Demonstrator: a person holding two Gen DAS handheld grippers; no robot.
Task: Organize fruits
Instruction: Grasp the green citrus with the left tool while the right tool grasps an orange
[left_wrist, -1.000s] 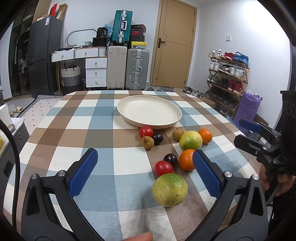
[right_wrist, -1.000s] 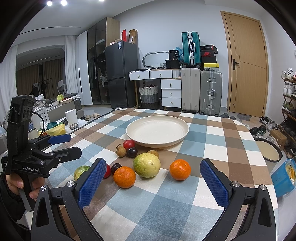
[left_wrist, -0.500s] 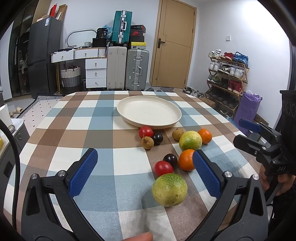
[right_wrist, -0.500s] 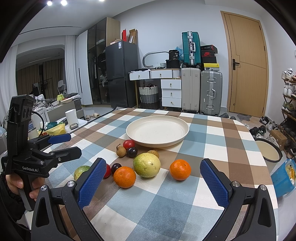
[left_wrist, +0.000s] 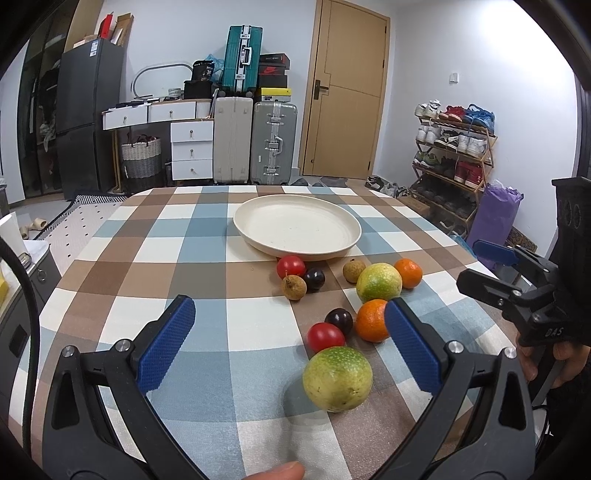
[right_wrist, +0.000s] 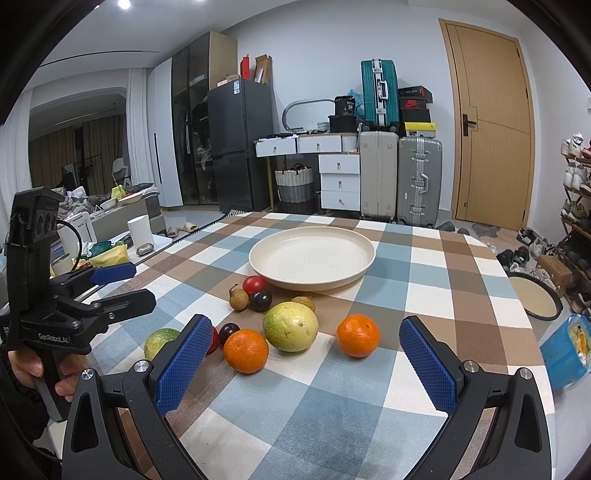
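Both grippers hover above the near edge of the checked tablecloth, each held in a person's hand. The left gripper stands wide open and holds nothing; the right gripper is likewise spread wide and empty.

The fruits lie loose on the cloth in front of the cream plate, which holds nothing. Nearest the left gripper is a green-yellow citrus, roughly round with no clear long axis; beyond it lie a red tomato and a dark plum, touching or nearly so. An orange sits just beside them. A larger yellow-green citrus lies slightly elongated — long axis crosswise in the right view. A second orange rests apart to its right. By the plate rim: another tomato, a plum and two brown longans.
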